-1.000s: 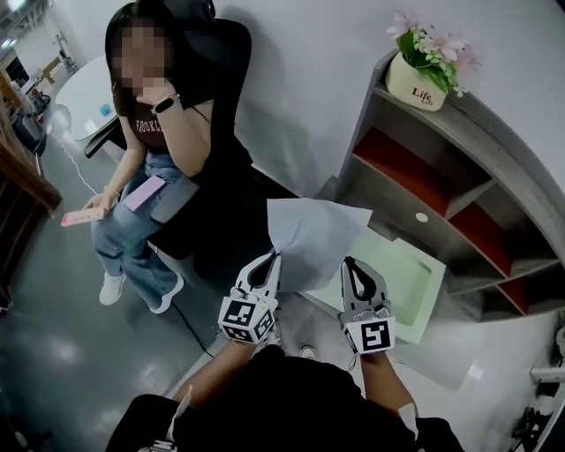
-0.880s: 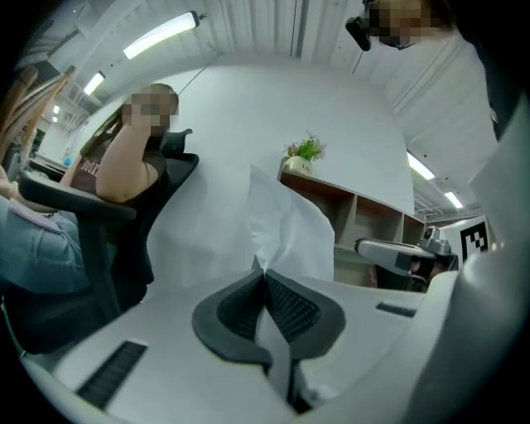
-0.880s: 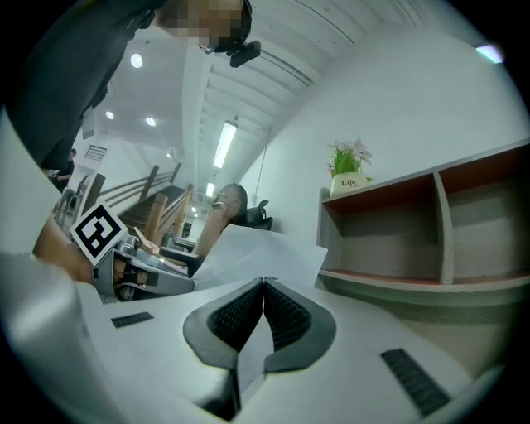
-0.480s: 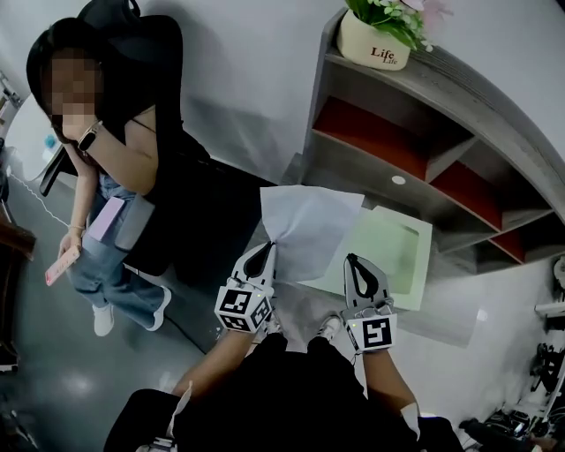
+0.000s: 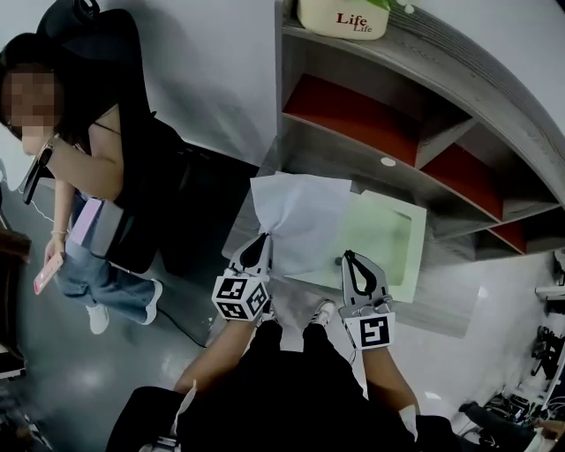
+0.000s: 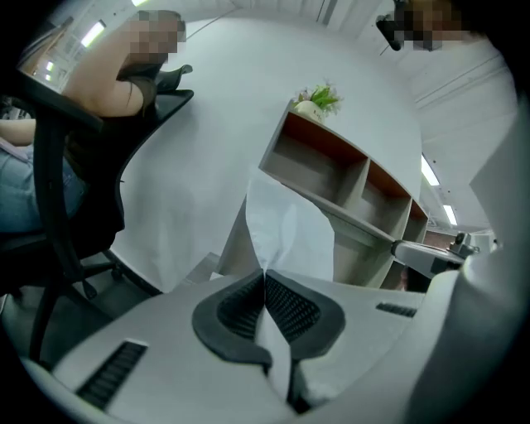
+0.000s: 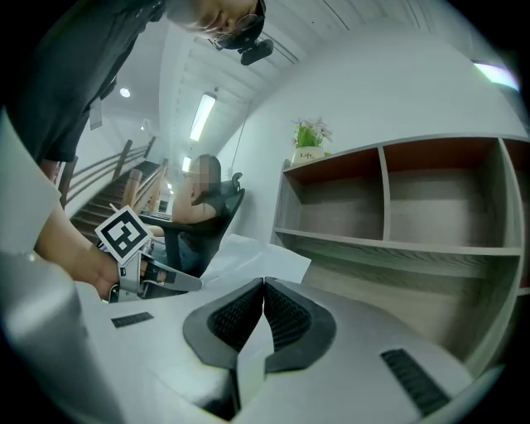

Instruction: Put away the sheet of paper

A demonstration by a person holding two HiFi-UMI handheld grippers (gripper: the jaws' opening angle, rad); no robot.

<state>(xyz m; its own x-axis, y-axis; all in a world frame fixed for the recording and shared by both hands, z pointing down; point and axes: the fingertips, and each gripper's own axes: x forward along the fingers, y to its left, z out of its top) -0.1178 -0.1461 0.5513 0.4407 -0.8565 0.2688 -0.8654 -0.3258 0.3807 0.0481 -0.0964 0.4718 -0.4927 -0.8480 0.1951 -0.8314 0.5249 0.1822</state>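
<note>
The left gripper [image 5: 262,240] was clenched on the near corner of the sheet of paper [image 5: 305,216], its 2 pads pressed together with the white sheet pinched between them. The right gripper [image 5: 350,259], just beside it, was also closed tight, a pale strip of the paper caught between its pads. The sheet spread away from both grippers, partly covering a pale green board [image 5: 393,238]. Beyond stood a grey shelf unit [image 5: 353,148] with red backs, a cream pot [image 5: 340,18] on top. A seated person [image 5: 97,177] was to the left.
</note>
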